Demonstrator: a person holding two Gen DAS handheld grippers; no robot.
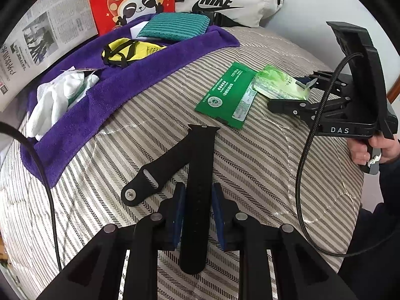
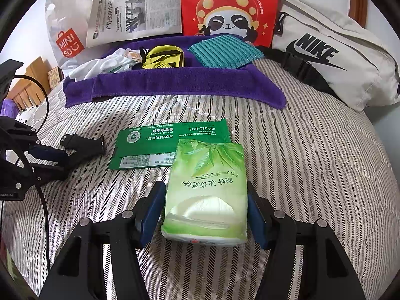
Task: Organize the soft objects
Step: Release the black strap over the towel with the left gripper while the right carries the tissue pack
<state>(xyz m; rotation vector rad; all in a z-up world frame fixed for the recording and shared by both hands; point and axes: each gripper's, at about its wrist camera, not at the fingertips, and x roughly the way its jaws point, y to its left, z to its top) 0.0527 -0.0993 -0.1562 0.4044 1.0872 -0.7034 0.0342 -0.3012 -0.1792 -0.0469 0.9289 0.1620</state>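
The left gripper (image 1: 197, 215) straddles the limp, light black strap (image 1: 197, 195), pads just beside it, not yet pinching, best taken mid-length, while the right gripper (image 2: 206, 211) clasps the soft, squashy tissue pack (image 2: 206, 195) across its sides.

Black angular tongs (image 1: 196, 215) with dark blue pads (image 1: 178, 215) and silver rivets; the right tongs (image 1: 303, 85) bear white "DAS" lettering, a braided black cable (image 1: 303, 165), and a dark sleeve (image 1: 375, 225).

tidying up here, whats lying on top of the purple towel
On the purple towel lie white gloves, a yellow and black mesh item and a teal ribbed cloth. Whatever lies beneath these is covered.
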